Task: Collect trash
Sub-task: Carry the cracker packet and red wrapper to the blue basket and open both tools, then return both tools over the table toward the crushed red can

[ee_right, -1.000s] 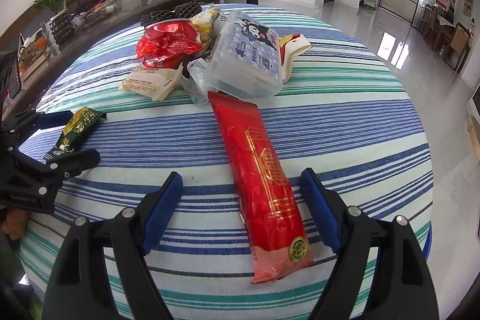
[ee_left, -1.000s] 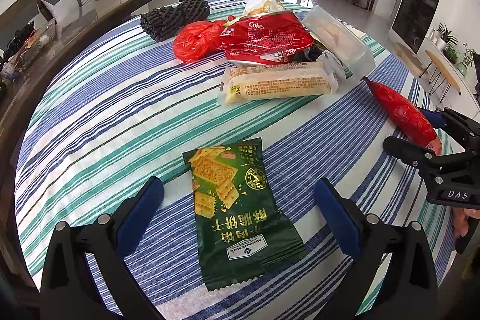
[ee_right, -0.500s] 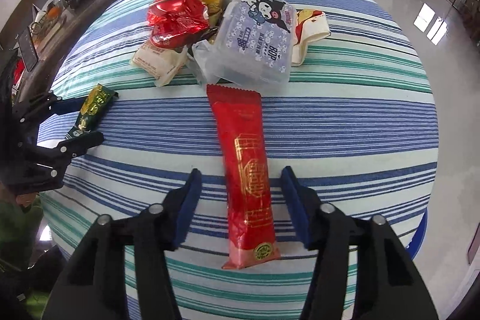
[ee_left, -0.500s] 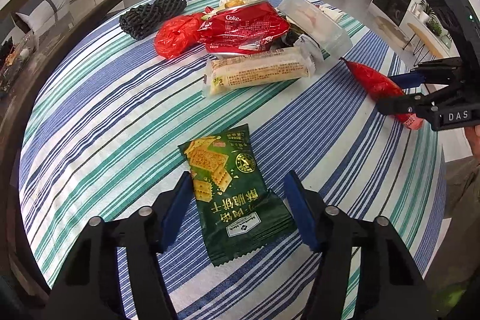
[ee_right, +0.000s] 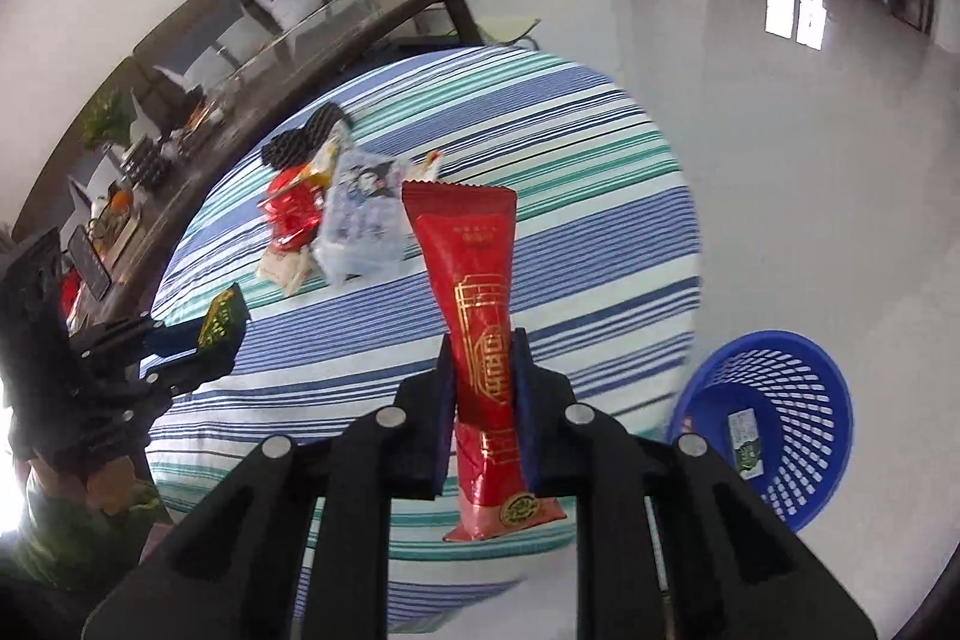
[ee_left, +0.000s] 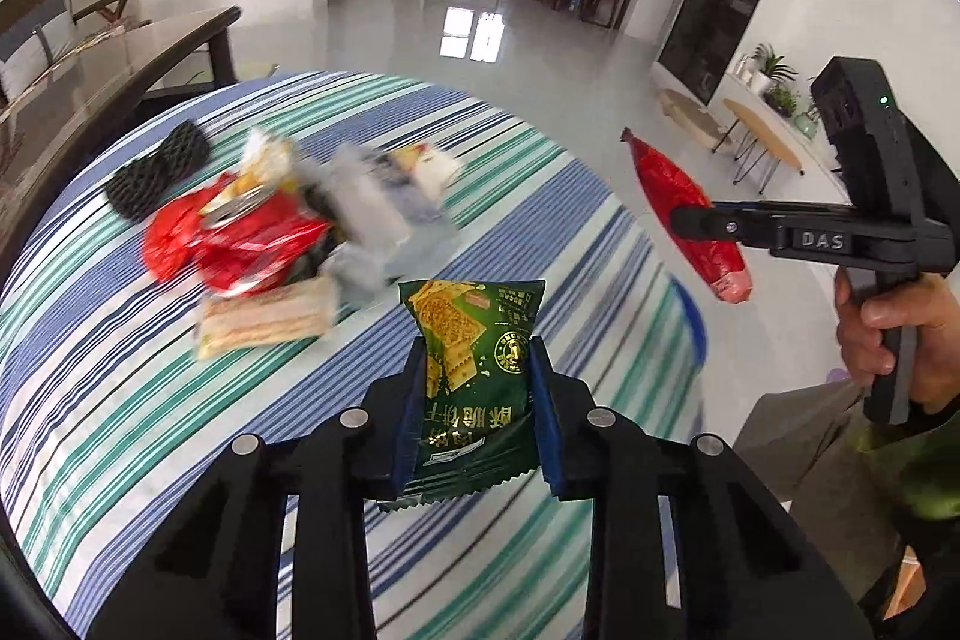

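Transport is the step in hand: we judge both wrappers must next travel to the blue basket (ee_right: 774, 430) on the floor right of the counter (ee_right: 600, 196). Our left claw (ee_left: 477, 388) pinches the green cracker packet (ee_left: 474, 370) above the counter; our right claw (ee_right: 483, 394) is pressed onto the red wrapper (ee_right: 474, 280), nearer the basket.

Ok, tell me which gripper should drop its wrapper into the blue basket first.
Right. The right gripper, shut on the red wrapper, has the blue basket just beside it on the floor. The left gripper, holding the green cracker packet, sits farther over.
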`<action>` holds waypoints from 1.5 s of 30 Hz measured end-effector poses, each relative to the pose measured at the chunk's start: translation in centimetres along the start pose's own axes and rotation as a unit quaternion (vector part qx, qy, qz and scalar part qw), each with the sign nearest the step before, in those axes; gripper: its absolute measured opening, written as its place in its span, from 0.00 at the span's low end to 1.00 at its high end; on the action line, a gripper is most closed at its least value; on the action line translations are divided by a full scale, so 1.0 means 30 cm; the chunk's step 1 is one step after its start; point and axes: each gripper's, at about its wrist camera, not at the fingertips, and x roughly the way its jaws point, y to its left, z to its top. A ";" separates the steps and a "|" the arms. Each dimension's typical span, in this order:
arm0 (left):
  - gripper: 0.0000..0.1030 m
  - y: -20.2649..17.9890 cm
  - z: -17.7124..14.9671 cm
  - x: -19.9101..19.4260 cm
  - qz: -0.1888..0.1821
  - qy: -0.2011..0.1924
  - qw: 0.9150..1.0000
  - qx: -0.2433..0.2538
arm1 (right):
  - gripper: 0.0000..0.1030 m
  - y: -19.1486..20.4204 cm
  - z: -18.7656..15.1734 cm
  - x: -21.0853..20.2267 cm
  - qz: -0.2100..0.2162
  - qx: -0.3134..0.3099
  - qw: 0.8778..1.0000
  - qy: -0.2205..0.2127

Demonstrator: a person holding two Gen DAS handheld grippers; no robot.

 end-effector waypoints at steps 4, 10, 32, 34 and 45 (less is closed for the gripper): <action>0.30 -0.239 0.096 0.096 -0.054 0.004 0.998 0.033 | 0.16 -0.198 -0.018 -0.057 -0.066 0.032 0.997 -0.010; 0.31 -0.550 0.181 0.372 -0.088 0.046 0.993 0.060 | 0.16 -0.466 -0.078 -0.034 -0.117 0.087 0.989 -0.005; 0.60 -0.743 0.159 1.114 -0.063 0.139 0.988 0.026 | 0.50 -0.927 -0.193 0.147 -0.083 0.227 0.970 0.037; 0.70 -0.733 0.149 1.079 -0.065 0.131 0.989 0.025 | 0.51 -0.936 -0.189 0.120 -0.095 0.228 0.969 0.029; 0.89 -0.675 0.150 0.537 -0.092 0.024 0.995 0.043 | 0.86 -0.725 -0.126 -0.096 -0.178 0.168 0.965 -0.097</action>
